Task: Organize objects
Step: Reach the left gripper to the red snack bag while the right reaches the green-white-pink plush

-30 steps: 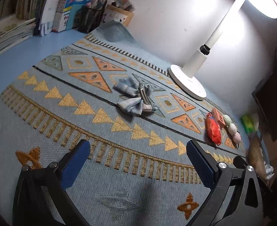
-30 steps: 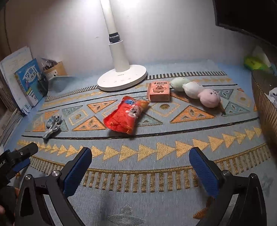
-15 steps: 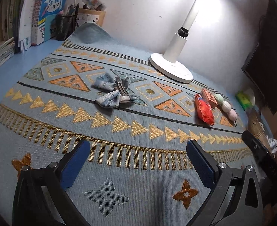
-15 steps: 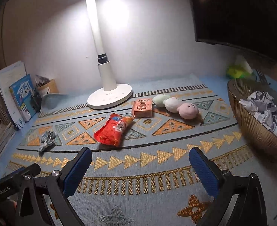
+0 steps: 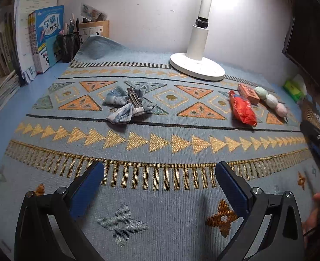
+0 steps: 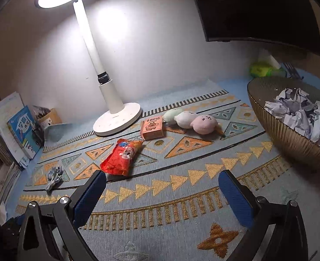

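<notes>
Both grippers, left [image 5: 159,187] and right [image 6: 162,192], gape empty; approach the bow clip [image 5: 128,104] left of the lamp [image 5: 197,67] low, pinching its metal spine.

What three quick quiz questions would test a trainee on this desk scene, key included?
1. True or false: the left gripper holds the hair bow.
2. What does the bowl contain: A) crumpled paper B) plush toys C) snacks?
3. Which thing lies between the red packet and the plush?

Key:
1. False; both the left and the right gripper are open and empty.
2. A
3. The pink box.
</notes>
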{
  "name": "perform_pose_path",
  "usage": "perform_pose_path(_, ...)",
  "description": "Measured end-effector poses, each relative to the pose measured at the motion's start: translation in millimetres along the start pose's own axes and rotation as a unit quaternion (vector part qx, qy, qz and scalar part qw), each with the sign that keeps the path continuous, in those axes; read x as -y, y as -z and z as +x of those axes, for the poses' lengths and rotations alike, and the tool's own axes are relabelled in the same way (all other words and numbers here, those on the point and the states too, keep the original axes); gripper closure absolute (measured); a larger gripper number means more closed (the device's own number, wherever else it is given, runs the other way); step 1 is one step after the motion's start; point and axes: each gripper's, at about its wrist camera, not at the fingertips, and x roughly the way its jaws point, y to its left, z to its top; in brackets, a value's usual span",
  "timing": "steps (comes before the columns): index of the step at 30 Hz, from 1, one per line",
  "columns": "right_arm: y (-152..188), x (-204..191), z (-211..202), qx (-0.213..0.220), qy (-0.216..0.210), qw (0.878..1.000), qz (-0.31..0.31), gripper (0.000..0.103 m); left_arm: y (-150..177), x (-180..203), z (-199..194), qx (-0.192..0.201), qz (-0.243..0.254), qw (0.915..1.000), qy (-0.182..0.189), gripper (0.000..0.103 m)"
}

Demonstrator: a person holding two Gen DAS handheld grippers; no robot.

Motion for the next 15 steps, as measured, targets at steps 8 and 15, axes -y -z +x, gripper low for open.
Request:
perform_pose_path(8,-12,14,4,-0.018,-0.024,0.999,0.027,0.000,14,54,-11,0.028,0.152,0.9876,-0.028,0.001)
perform_pose_path(15,-63,4,31,-0.096,0.021,0.993,-0.067,0.029,-10,96,-5,0.052,0.196,0.9793,0.007,0.001)
